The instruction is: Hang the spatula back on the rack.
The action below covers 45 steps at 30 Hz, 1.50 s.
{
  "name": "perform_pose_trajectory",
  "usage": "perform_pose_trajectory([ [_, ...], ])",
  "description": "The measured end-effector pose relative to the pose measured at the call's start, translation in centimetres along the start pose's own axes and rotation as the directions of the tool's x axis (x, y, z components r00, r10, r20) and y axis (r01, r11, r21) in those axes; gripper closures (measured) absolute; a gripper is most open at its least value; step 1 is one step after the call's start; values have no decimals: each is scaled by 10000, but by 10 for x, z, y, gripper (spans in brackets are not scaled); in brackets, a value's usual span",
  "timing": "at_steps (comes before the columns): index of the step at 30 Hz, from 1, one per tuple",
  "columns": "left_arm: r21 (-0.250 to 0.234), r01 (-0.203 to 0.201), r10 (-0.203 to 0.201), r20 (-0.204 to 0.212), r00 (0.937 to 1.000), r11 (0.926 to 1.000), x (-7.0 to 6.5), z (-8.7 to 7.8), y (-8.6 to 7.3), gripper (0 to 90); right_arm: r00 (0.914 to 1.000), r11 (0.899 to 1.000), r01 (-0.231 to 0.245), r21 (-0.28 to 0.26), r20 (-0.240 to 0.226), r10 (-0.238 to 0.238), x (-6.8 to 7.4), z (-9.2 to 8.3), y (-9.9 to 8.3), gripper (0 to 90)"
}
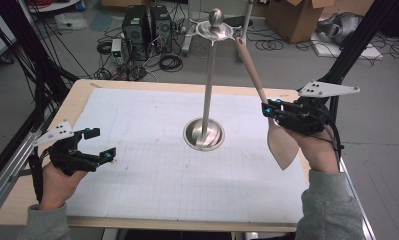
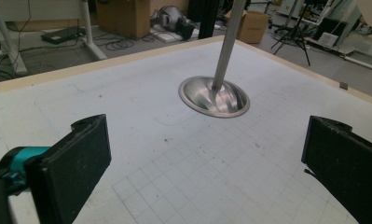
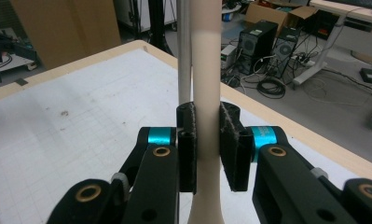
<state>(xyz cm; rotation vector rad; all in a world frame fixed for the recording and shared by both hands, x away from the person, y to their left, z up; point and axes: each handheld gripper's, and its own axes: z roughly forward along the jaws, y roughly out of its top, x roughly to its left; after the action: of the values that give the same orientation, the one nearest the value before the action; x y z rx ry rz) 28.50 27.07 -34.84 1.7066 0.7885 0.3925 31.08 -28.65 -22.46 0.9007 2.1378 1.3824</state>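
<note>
A steel stand rises from a round base (image 1: 203,134) in the middle of the white mat, its pole (image 1: 208,75) topped by a small dish and ball (image 1: 215,20). My right gripper (image 1: 268,109) is shut on the handle of a pale wooden spatula (image 1: 282,145), held off the table at the right; the blade hangs low and the handle tip (image 1: 241,45) leans toward the stand's top. In the right gripper view the pads (image 3: 230,144) clamp the handle (image 3: 206,70), with the pole (image 3: 184,46) just behind. My left gripper (image 1: 103,145) rests open at the left, with nothing between its fingers (image 2: 76,163).
The white gridded mat (image 1: 152,165) covers most of the wooden table (image 1: 82,90). Beyond the far edge are computer towers (image 1: 147,27), tangled cables and a cardboard box (image 1: 297,17) on the floor. Black frame posts (image 1: 357,40) stand at the right.
</note>
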Motion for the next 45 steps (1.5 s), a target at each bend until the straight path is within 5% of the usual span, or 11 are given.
perform_pose_trajectory([
  [45,-52,46,-46,-163,9999,10000,0,-11,-4,18,9997,9961,220,850,43,-224,9,60,3,787],
])
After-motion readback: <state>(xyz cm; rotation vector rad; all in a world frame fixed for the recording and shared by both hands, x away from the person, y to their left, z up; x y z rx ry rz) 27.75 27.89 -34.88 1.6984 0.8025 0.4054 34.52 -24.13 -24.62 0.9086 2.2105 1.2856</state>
